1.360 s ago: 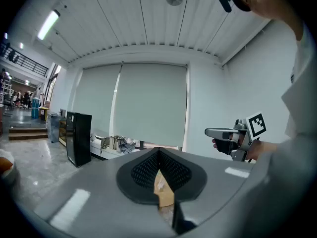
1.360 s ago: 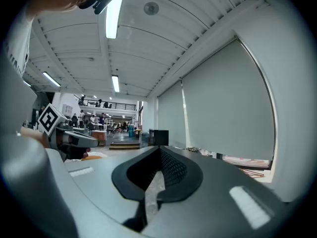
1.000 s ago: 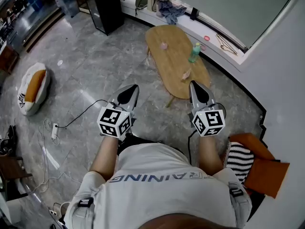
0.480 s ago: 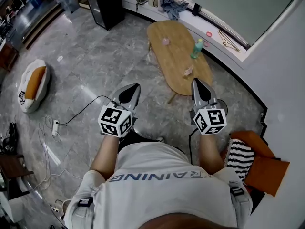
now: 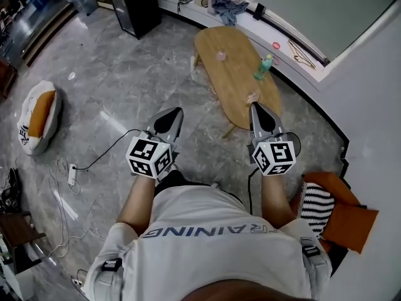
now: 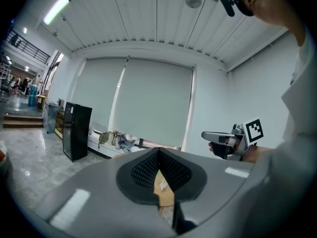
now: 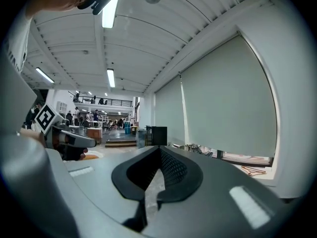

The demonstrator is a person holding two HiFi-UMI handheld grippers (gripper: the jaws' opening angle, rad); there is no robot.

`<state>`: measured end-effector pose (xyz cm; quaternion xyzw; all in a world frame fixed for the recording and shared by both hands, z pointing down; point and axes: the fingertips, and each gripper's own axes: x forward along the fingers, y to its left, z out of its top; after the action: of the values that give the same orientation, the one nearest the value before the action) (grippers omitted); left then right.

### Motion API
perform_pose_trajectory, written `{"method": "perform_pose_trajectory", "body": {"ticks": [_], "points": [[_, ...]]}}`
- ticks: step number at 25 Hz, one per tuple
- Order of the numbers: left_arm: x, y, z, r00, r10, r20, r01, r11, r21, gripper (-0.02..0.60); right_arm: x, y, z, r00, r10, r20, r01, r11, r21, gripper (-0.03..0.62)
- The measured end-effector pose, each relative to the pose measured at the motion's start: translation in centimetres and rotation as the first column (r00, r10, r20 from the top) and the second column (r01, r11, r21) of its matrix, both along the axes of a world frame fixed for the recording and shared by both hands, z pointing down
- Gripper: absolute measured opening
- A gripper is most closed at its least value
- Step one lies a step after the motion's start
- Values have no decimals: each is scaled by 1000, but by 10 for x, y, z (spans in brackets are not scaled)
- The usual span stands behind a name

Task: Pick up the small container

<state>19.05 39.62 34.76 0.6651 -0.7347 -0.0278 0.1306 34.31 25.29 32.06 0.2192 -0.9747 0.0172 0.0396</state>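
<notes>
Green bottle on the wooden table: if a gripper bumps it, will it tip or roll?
Probably tips easily: the green bottle stands upright, tall over a narrow base. Once down, it would likely roll, and it stands near an edge of the wooden table. Its fill level is unclear.

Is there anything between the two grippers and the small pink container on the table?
Nothing visible. The container stands alone on the far half of the table; the bottle is off to its right, by the edge. The left gripper and right gripper are shut, empty, short of it.
</notes>
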Motion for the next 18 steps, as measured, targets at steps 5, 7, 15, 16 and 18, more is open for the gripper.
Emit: {"method": "perform_pose_trajectory", "body": {"ticks": [5,7,15,16,18], "points": [[-64,-6,-5,1000,27,-13,-26,1000,14,0,-56,4,-12,1000,28,10,-29,999,29,17],[-84,-9,-5,999,39,-17,-39,999,16,0,-73,5,-11,999,37,1,-37,999,31,17],[-143,-10,-11,995,86,-44,-85,996,35,0,-134,11,-11,997,74,13,-74,997,15,17],[-150,-7,-13,996,79,-36,-77,996,39,0,-143,13,-9,998,66,10,-66,998,13,17],[-165,0,-14,998,55,-11,-54,998,38,0,-161,19,-8,999,39,-3,-39,999,17,17]]}}
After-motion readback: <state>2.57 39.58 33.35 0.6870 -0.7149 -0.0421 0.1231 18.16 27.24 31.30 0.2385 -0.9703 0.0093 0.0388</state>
